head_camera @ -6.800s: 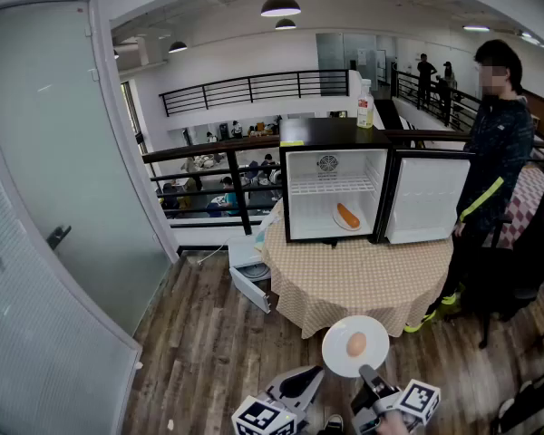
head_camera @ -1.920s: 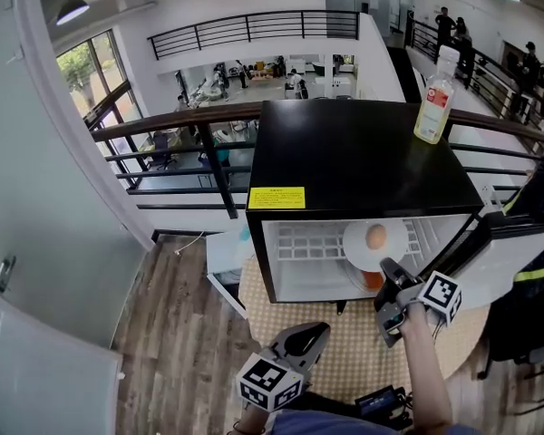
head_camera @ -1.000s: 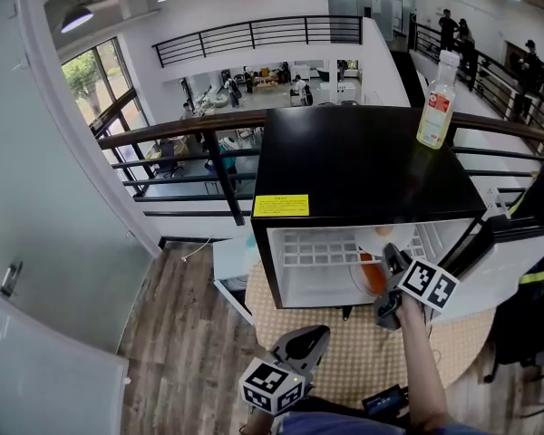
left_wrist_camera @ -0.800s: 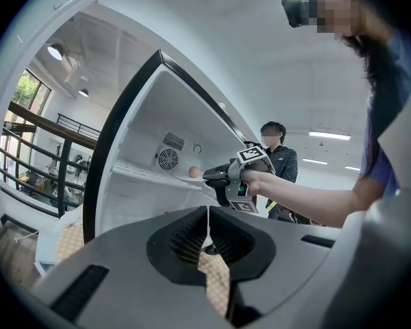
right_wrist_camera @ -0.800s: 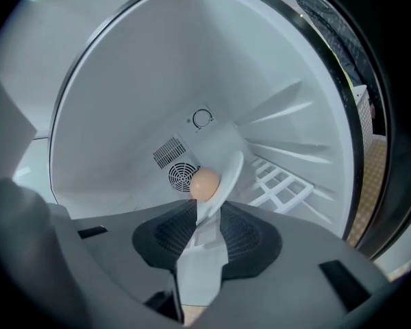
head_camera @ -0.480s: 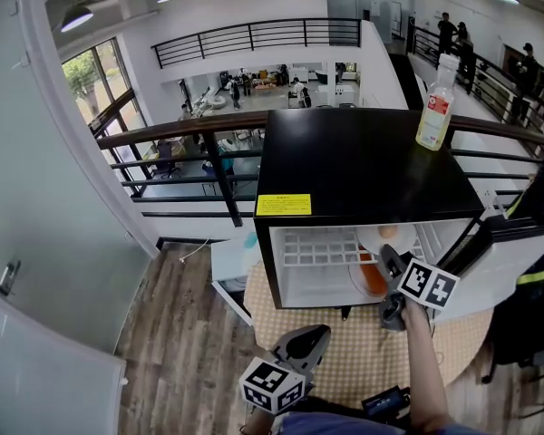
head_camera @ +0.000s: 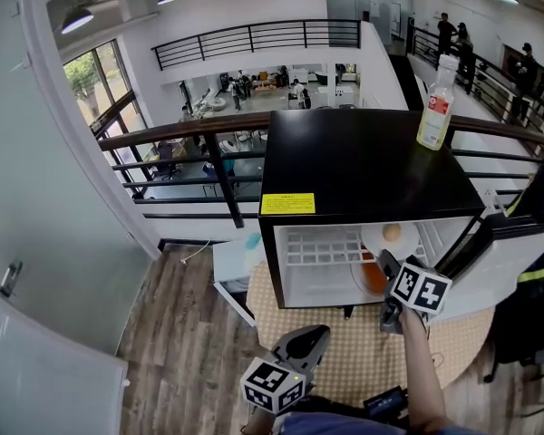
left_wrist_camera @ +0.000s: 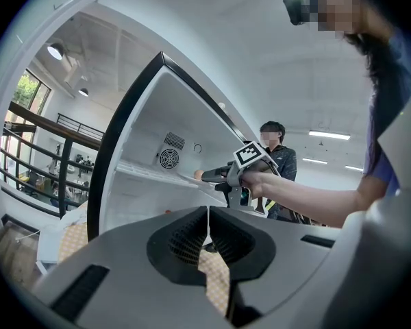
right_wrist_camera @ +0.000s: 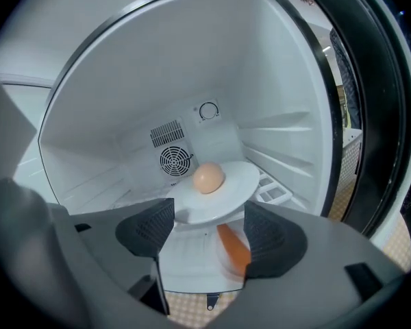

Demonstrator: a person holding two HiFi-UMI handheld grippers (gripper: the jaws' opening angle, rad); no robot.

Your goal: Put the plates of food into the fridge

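Plate (right_wrist_camera: pixel 225 196) with egg (right_wrist_camera: pixel 208 177) sits on the fridge's upper shelf (right_wrist_camera: pixel 275 191), right half. It lies dead ahead of the right gripper (right_wrist_camera: pixel 207 225), near rim just between the jaws. Those jaws are opening and the pads are clear of the rim, so it looks like a release; a straight pull-back is probably next. A second plate (right_wrist_camera: pixel 227 266) with orange food (right_wrist_camera: pixel 233 247) sits below on the fridge (head_camera: pixel 363 157) floor. Left gripper (left_wrist_camera: pixel 207 230) is low and well apart, jaws together, empty. The fridge stands on a checked-cloth worktop (head_camera: pixel 344 356) with its door (head_camera: pixel 500 263) swung right (bottle (head_camera: pixel 435 107) at the top's back right corner). Railing and wood floor beyond.
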